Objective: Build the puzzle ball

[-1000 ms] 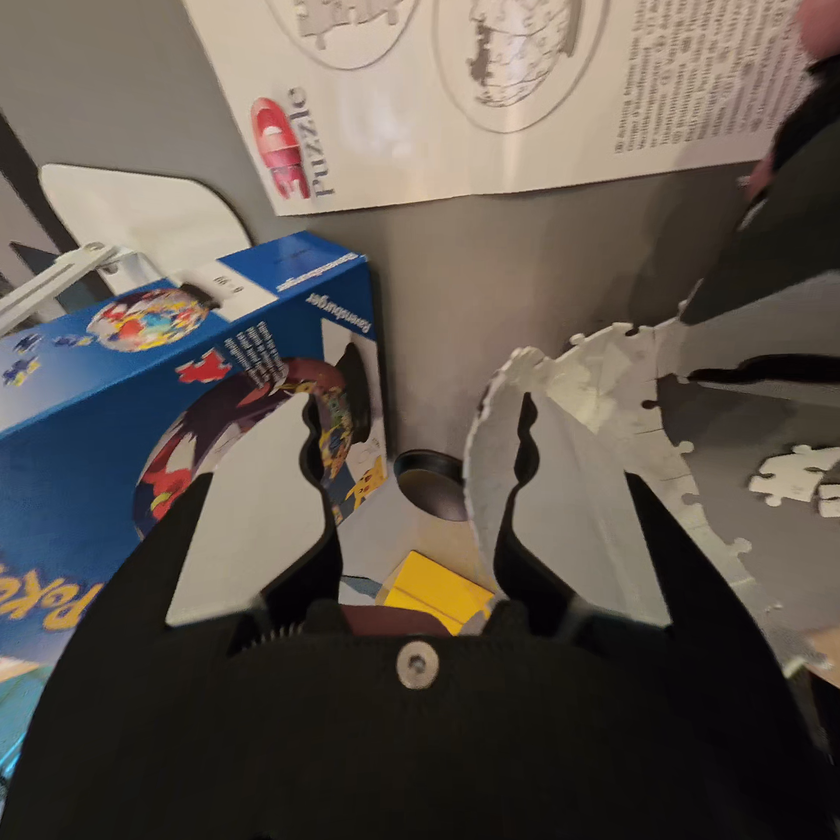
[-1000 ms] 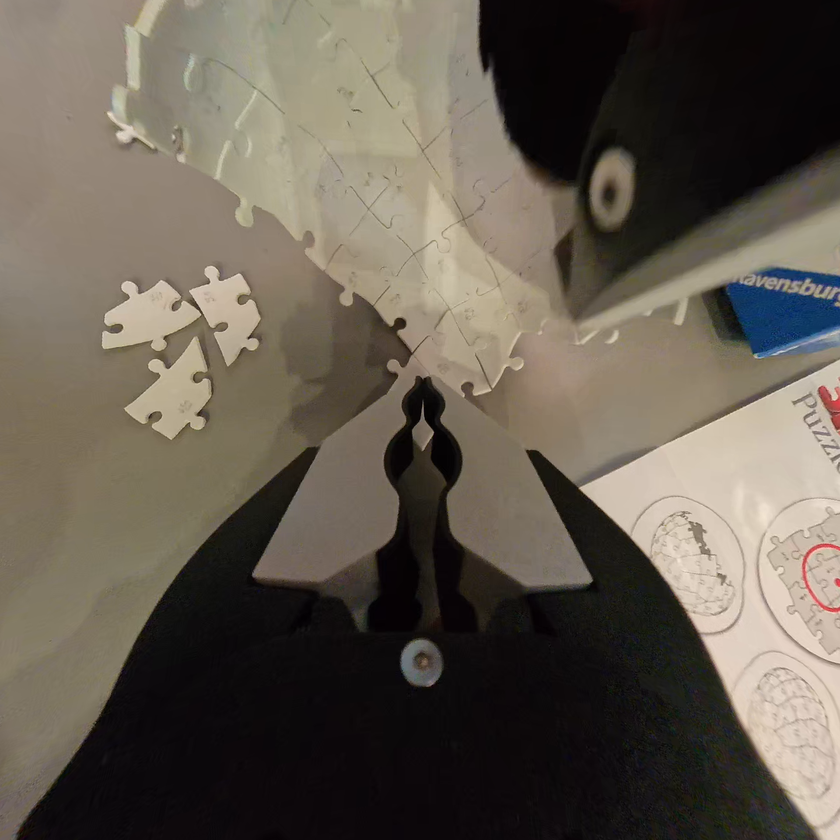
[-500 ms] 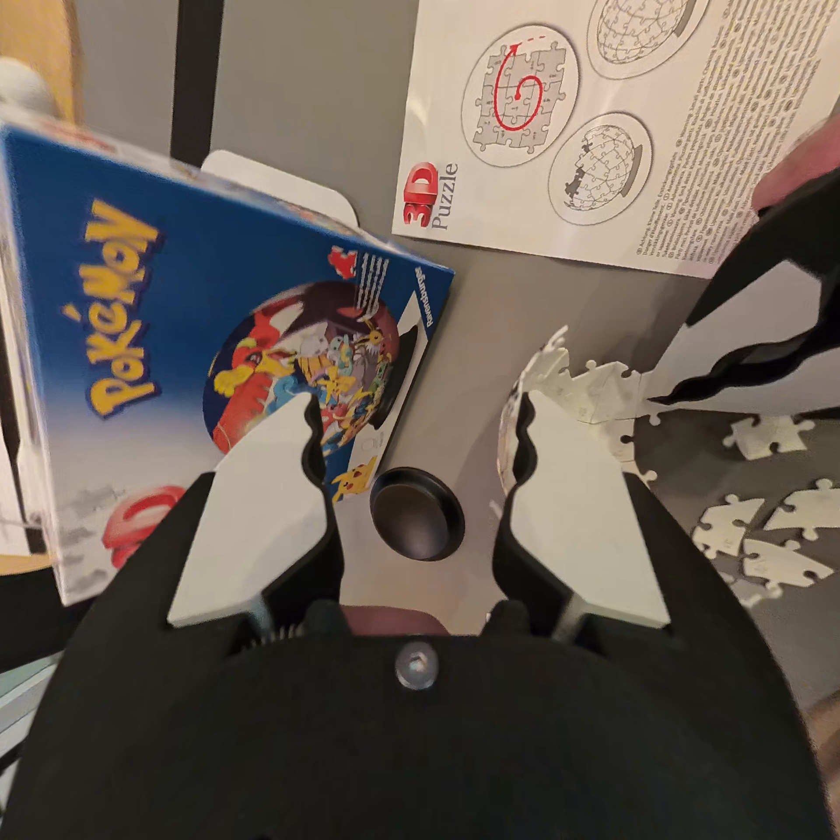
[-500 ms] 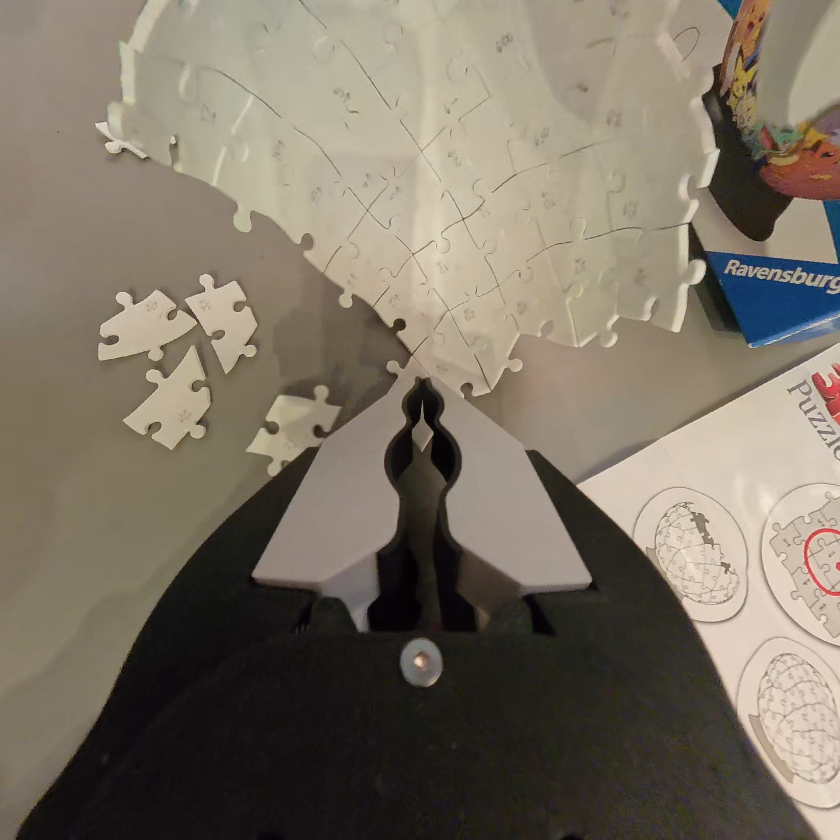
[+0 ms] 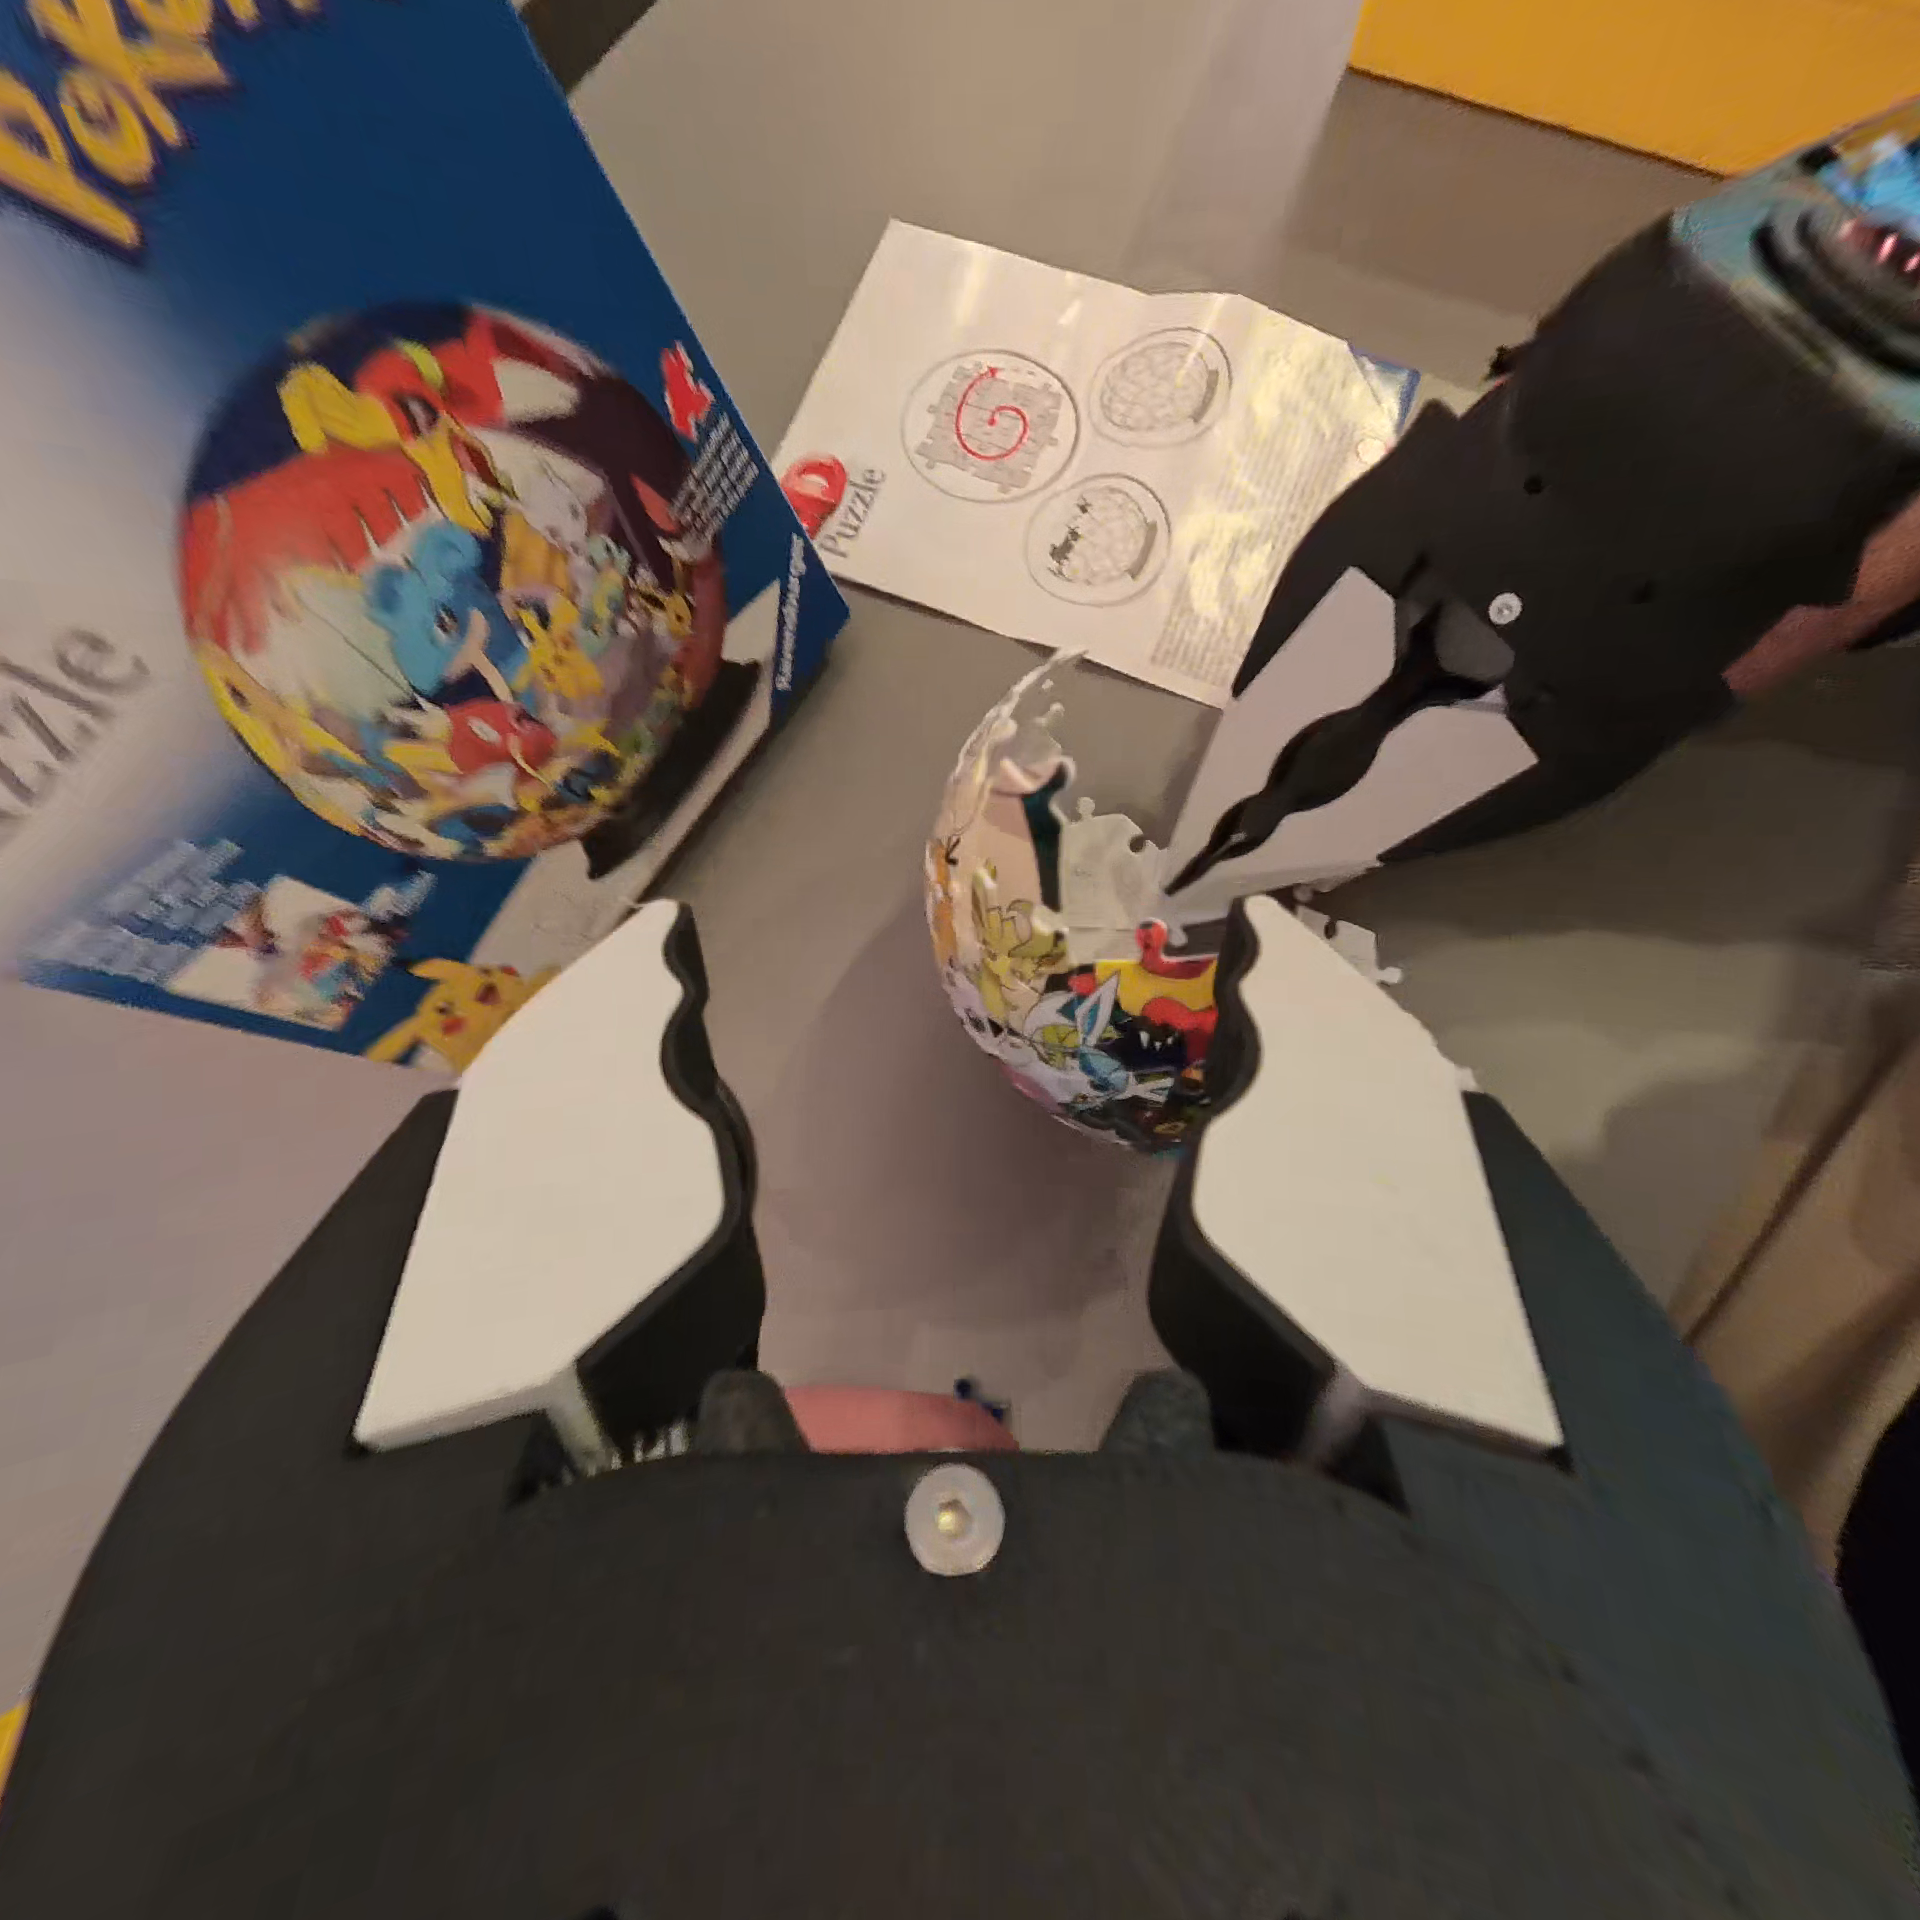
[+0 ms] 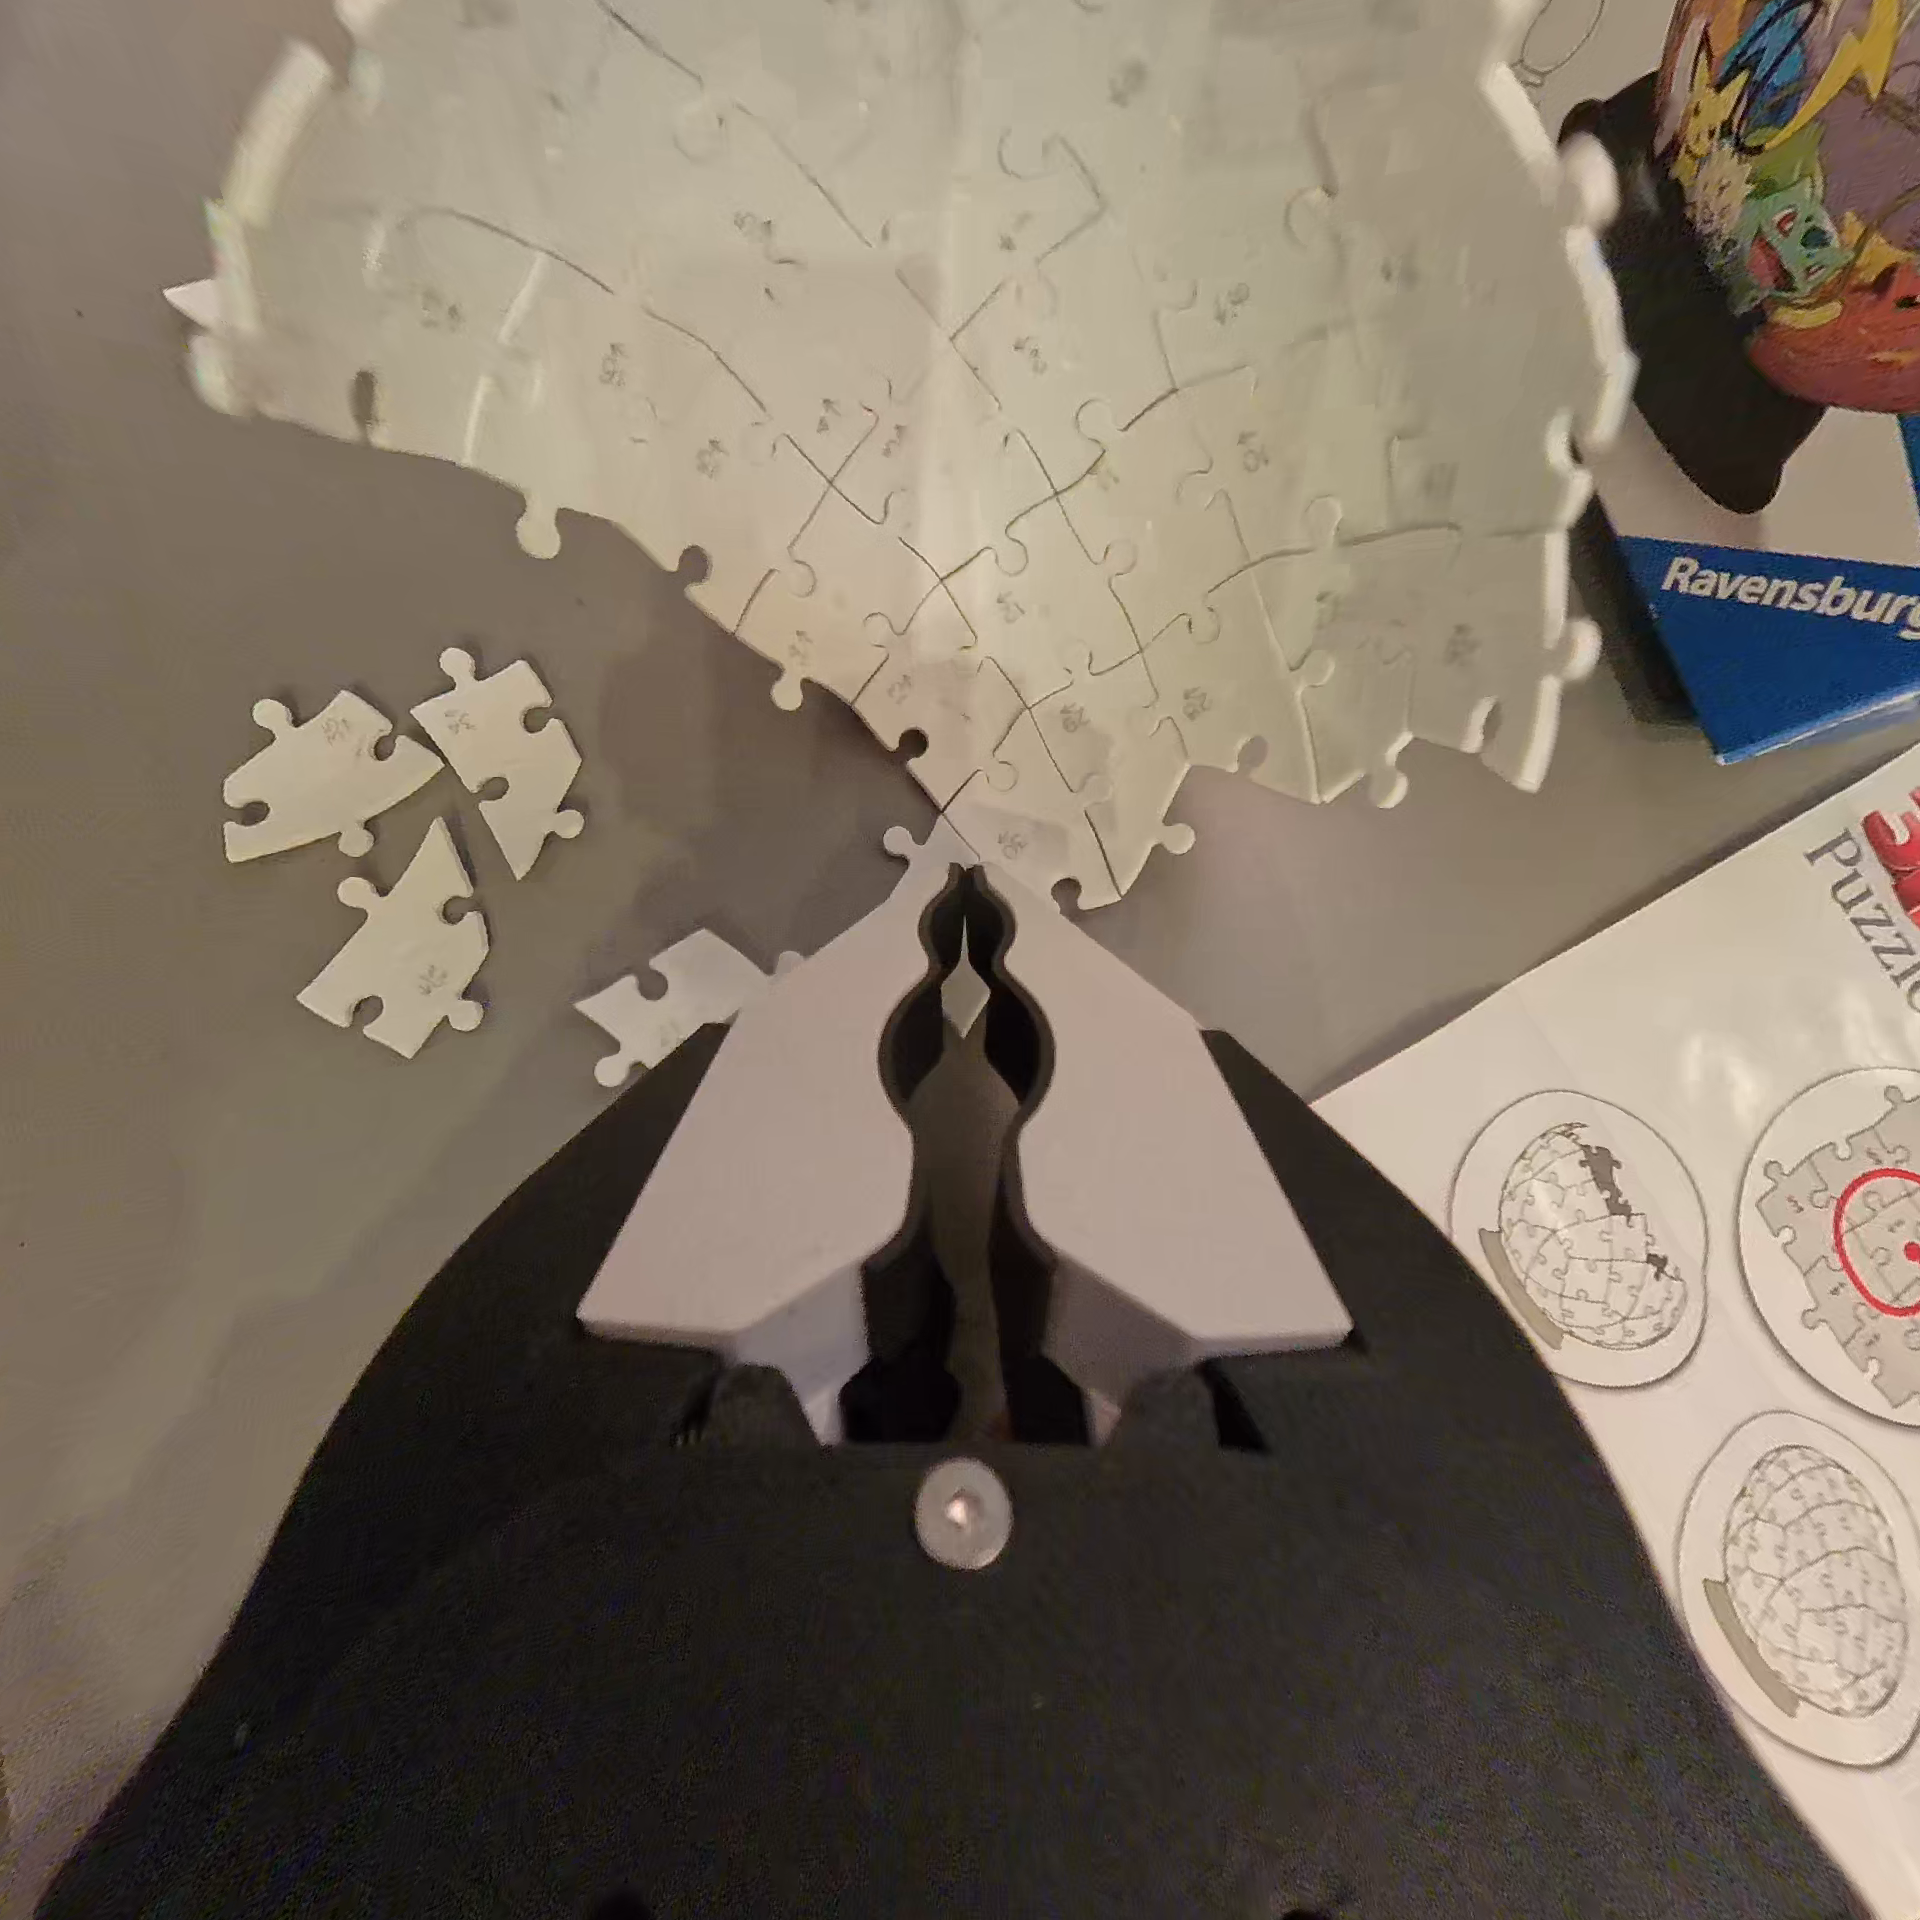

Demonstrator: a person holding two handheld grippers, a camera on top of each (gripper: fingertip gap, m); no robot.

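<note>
Right gripper (image 6: 966,899): fingers pinching together on the lower rim of the half-built puzzle ball (image 6: 935,364), tilting it over the grey table (image 6: 156,1143).
Left gripper (image 5: 956,935): gaping wide, holding nothing, with the ball just ahead by its right finger.
Loose pieces (image 6: 400,831): lying beside the ball.
Box (image 5: 312,468): standing nearby.

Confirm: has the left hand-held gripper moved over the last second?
Yes. The left hand-held gripper has pulled up and back: against the puzzle box, its view now takes in far more table, and the half-built puzzle ball.
</note>
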